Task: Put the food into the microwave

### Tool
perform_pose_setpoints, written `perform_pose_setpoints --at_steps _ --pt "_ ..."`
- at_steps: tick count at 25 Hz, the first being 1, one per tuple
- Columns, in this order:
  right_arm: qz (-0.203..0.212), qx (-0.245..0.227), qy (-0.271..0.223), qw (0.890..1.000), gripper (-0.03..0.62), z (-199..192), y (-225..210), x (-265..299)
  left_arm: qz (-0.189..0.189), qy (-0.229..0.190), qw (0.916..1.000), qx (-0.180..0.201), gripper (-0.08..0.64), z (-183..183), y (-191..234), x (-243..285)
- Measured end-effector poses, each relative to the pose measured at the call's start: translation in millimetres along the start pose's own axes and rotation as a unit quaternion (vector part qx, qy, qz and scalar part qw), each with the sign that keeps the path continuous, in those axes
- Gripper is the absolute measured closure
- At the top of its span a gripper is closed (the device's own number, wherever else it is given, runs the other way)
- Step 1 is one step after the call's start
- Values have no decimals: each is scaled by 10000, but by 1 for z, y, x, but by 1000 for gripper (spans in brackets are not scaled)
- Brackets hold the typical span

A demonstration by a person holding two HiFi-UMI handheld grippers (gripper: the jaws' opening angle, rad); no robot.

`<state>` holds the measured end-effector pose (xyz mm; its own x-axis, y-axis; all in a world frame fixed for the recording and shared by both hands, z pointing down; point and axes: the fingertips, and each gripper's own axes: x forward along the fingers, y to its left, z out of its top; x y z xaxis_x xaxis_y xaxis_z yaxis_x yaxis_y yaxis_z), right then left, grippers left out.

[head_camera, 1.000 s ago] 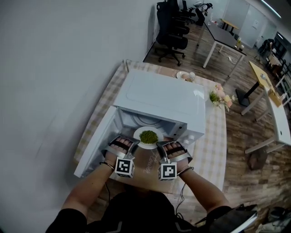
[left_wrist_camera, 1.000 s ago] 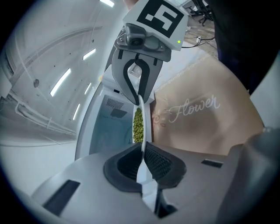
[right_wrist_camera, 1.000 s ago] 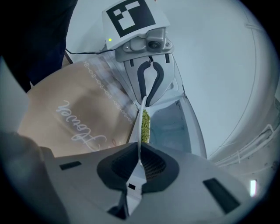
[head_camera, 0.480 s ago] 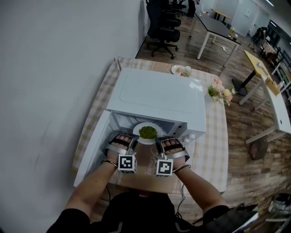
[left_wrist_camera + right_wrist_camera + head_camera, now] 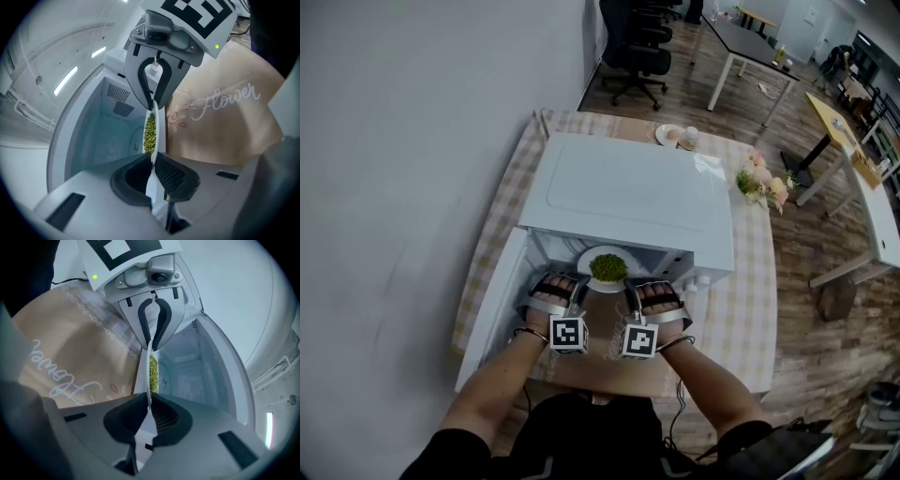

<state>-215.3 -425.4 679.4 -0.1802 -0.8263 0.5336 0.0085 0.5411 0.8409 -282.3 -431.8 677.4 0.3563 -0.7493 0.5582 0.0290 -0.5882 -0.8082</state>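
Now, nearest the person, the left hand-held gripper and the right hand-held gripper each pinch tight on opposite rims of the white plate of green peas. The plate is partly inside the mouth of the open microwave. The carry looks nearly done. Sliding the plate deeper, setting it down, letting go and closing the door seem left.

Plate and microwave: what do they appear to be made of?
The plate is white, thin and smooth, with a glossy rim seen edge-on. It is likely glazed ceramic, possibly melamine. The microwave has a white casing with a soft sheen and a bright glare patch on top. It is probably painted sheet metal, though plastic can't be ruled out.
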Motion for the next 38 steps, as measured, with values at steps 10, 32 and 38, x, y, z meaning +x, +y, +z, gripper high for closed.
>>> perform_pose_setpoints --at_steps 10,32,38 --pt "-33 131 205 9997 563 -4 4 21 54 76 9999 85 522 -2 5 17" --pt "24 -68 -380 9993 568 26 11 19 6 174 9997 150 500 -9 2 21" --pt "46 -134 -274 9995 565 23 9 34 -183 -78 9995 231 502 6 -10 11"
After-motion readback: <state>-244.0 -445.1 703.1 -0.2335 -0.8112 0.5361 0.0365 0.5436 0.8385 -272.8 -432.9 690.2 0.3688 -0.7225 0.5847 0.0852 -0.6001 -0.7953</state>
